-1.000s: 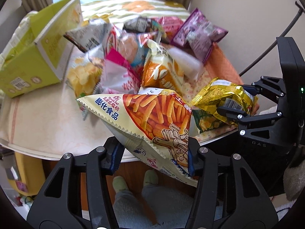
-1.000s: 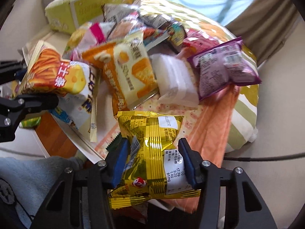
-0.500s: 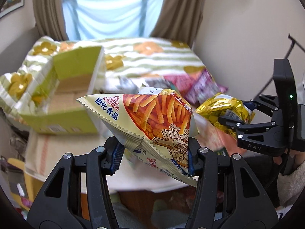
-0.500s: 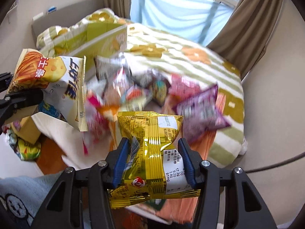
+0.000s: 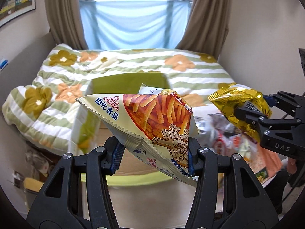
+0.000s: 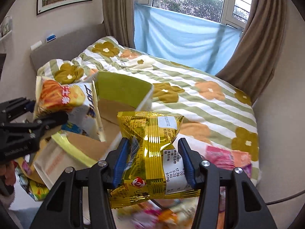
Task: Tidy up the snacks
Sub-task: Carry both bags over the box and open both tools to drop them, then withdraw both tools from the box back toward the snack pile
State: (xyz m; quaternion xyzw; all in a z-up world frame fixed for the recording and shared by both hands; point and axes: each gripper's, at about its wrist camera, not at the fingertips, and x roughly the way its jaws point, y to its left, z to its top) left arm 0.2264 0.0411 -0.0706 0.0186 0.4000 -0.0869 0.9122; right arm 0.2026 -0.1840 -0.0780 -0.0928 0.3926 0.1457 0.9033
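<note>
Grippers are both raised and angled downward over the green cardboard box [image 5: 131, 80], which stands open in front of a bed with a flower-patterned quilt [image 6: 200, 95]. The left gripper [image 5: 152, 150] is clamped on a cream snack bag [image 5: 148, 118] printed with orange sticks; its blue pads pinch the lower part of the bag, which hangs tilted in the air above the box. Legible on it: "TRANS FAT" and the blue characters "膨化食品". The right gripper [image 6: 154, 160] is clamped on a gold foil snack bag [image 6: 152, 133], squeezed at its waist and held upright beside the box opening. A white label on that bag reads "17.3g", "9.2g", "1.4g", "91mg"; a red round logo sits near its lower edge. The right gripper's housing carries the letters "DAS". Further snack packets [image 6: 225, 156] lie blurred below on the right.
</note>
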